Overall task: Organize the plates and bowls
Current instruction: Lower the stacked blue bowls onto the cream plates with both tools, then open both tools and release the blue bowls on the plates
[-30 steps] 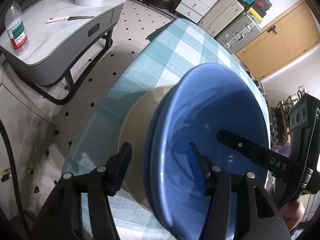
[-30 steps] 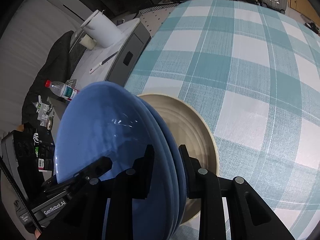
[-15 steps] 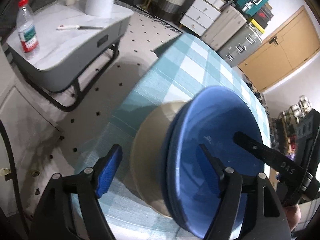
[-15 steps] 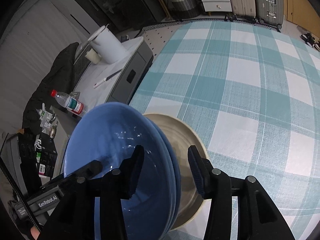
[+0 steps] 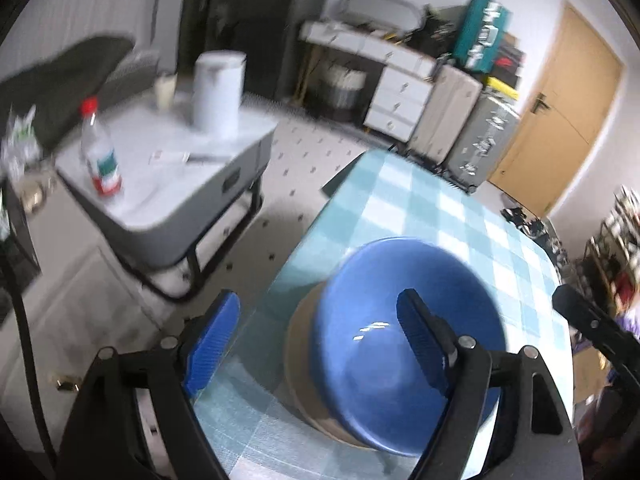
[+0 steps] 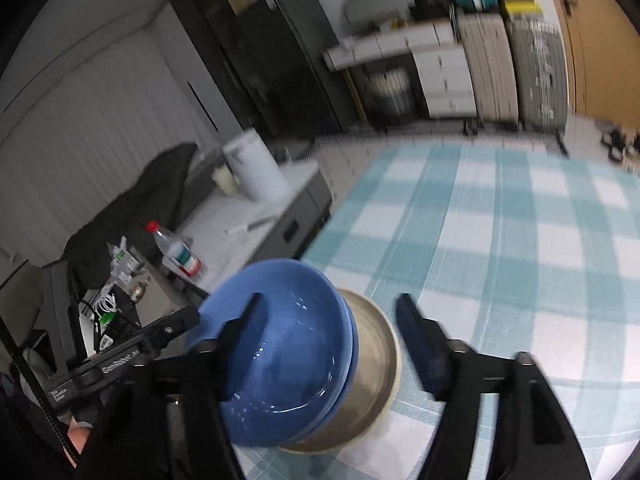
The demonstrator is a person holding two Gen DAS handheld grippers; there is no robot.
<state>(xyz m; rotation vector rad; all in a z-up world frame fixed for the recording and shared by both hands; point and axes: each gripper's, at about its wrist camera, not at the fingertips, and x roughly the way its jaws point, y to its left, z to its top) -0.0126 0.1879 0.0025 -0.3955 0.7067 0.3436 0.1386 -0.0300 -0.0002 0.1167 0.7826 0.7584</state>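
Observation:
Two stacked blue bowls [image 5: 384,344] sit on a beige plate [image 5: 298,340] near the corner of the teal checked table [image 5: 452,216]. My left gripper [image 5: 320,336] is open and empty, raised above the stack. My right gripper [image 6: 328,340] is also open and empty, above the blue bowls [image 6: 280,344] and the beige plate [image 6: 372,348]. The right gripper's arm shows at the right edge of the left wrist view [image 5: 592,328]. Both views are blurred.
A grey side table [image 5: 168,168] stands left of the checked table, with a water bottle [image 5: 100,152], a white paper roll [image 5: 218,92] and a cup. Drawers, suitcases and a wooden door [image 5: 560,112] line the far wall. The table's edge lies just left of the plate.
My right gripper has let go of the bowl rim and opened. Both grippers have opened wider and pulled up and back from the stack, which now rests on the plate.

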